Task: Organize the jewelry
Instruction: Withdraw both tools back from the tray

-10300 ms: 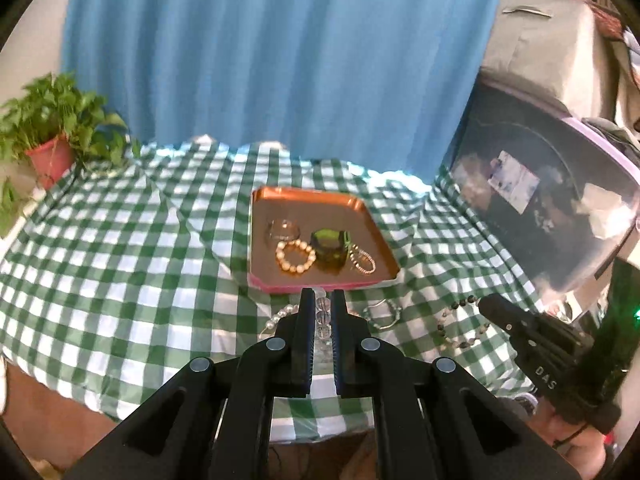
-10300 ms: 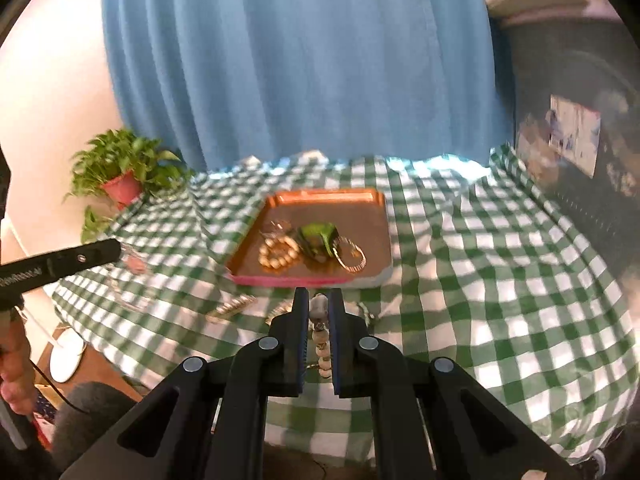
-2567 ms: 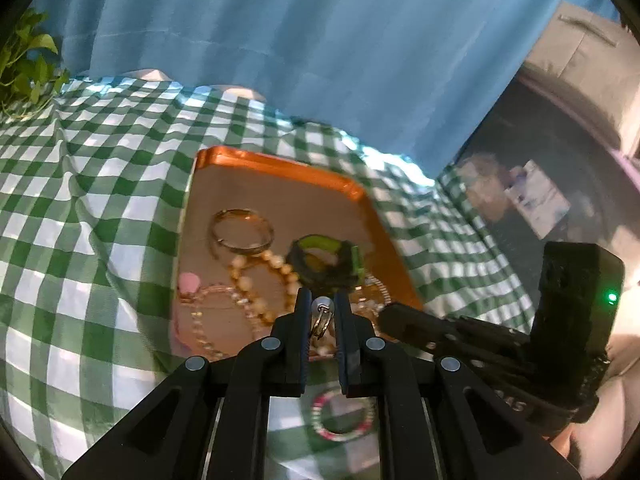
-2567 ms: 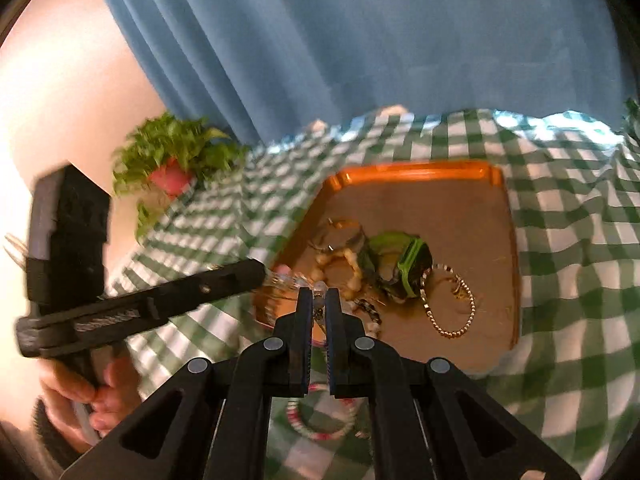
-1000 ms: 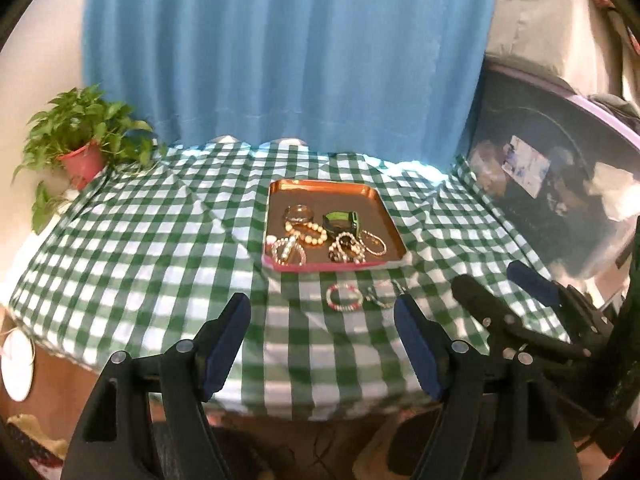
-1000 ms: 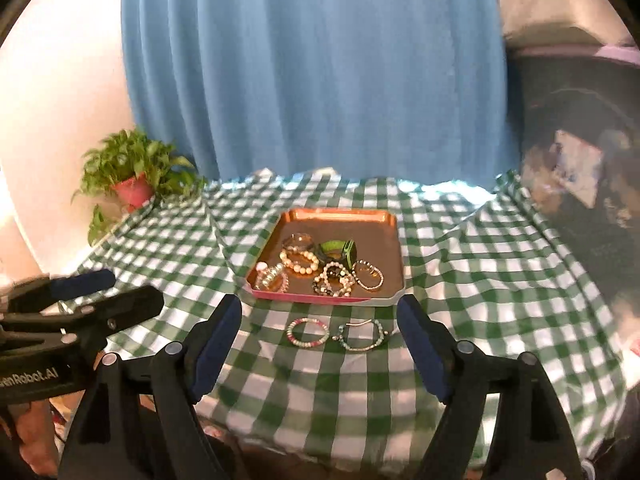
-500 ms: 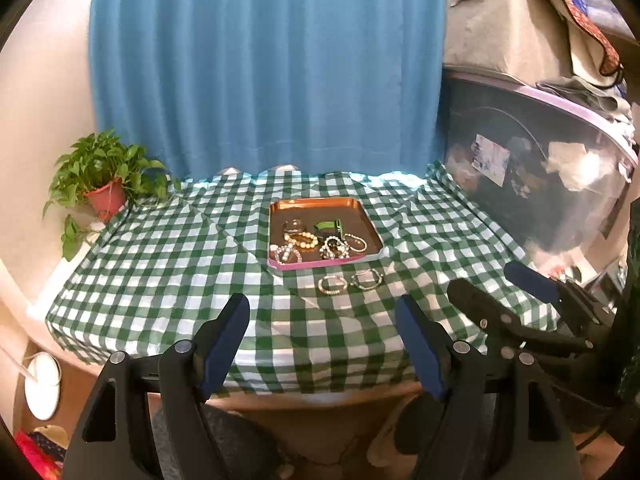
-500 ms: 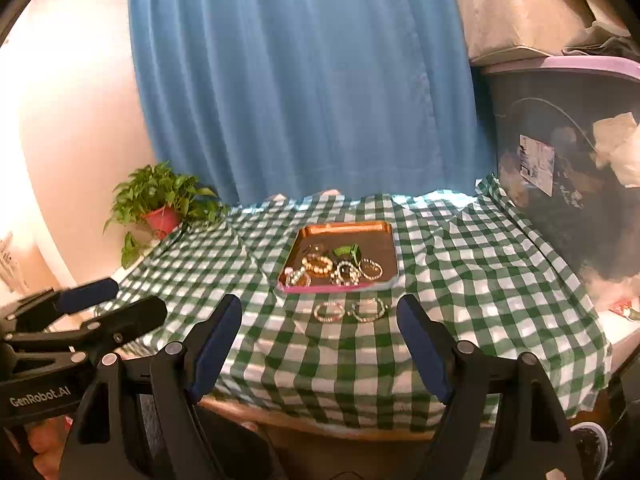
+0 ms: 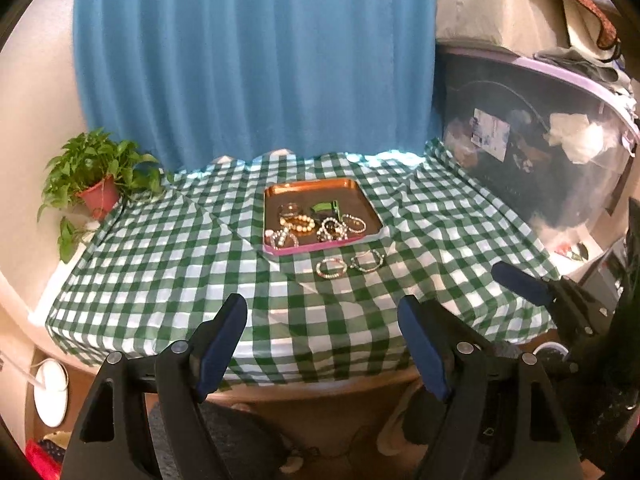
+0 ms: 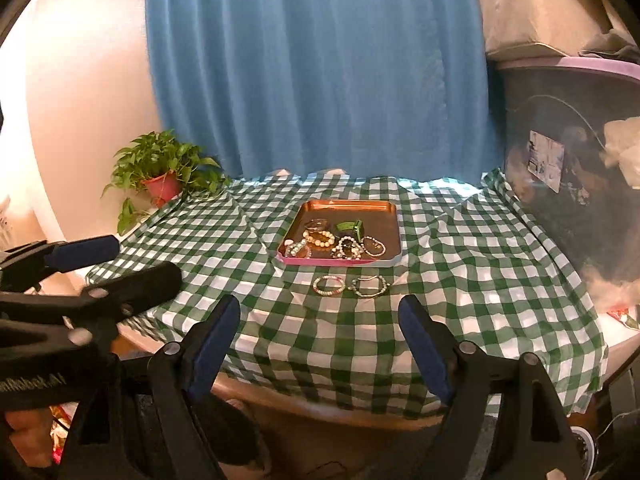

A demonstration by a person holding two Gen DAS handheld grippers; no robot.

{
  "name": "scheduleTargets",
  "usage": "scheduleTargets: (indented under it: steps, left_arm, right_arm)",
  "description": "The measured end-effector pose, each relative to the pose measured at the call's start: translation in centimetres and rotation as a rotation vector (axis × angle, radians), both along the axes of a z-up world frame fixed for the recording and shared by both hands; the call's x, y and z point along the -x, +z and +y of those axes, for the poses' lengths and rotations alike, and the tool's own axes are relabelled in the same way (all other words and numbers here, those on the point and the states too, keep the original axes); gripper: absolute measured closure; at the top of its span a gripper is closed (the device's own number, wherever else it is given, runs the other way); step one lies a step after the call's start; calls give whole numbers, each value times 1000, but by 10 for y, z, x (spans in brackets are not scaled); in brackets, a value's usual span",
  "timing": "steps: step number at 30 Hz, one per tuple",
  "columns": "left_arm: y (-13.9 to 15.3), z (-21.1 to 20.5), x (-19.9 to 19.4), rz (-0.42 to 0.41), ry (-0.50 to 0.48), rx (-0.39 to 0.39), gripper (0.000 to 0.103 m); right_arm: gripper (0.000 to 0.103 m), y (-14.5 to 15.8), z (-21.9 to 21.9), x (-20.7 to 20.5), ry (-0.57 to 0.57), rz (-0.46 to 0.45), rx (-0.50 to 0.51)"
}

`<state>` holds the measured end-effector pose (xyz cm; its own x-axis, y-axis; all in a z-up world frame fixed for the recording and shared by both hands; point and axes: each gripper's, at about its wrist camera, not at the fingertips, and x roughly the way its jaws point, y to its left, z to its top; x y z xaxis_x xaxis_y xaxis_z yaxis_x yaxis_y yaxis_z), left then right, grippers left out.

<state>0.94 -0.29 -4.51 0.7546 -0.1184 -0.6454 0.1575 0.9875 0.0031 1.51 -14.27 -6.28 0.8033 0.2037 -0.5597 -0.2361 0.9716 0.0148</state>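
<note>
Both jaws wide, tray [image 9: 280,193] of bracelets, two bracelets [image 10: 350,285] beside

Bracelets fill tray [image 10: 394,236]; two bracelets [image 10: 350,285] lie outside.

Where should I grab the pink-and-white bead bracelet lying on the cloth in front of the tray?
Probably take the bead bracelet on its near arc, coming from above with one jaw inside the loop and one outside. It lies flat on the checked cloth, and its right side sits close to the green bracelet.
</note>
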Motion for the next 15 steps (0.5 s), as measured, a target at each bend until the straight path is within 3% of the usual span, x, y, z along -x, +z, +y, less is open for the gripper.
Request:
scheduleTargets:
  steps: [9,15]
  left_arm:
    - [-26,-1,-37,43,2,10,23]
    - [-57,10,-68,73,6,86,20]
  right_arm:
    - [20,-18,-2,-28,-14,22,10]
    - [20,-45,-15,-57,-39,80,-22]
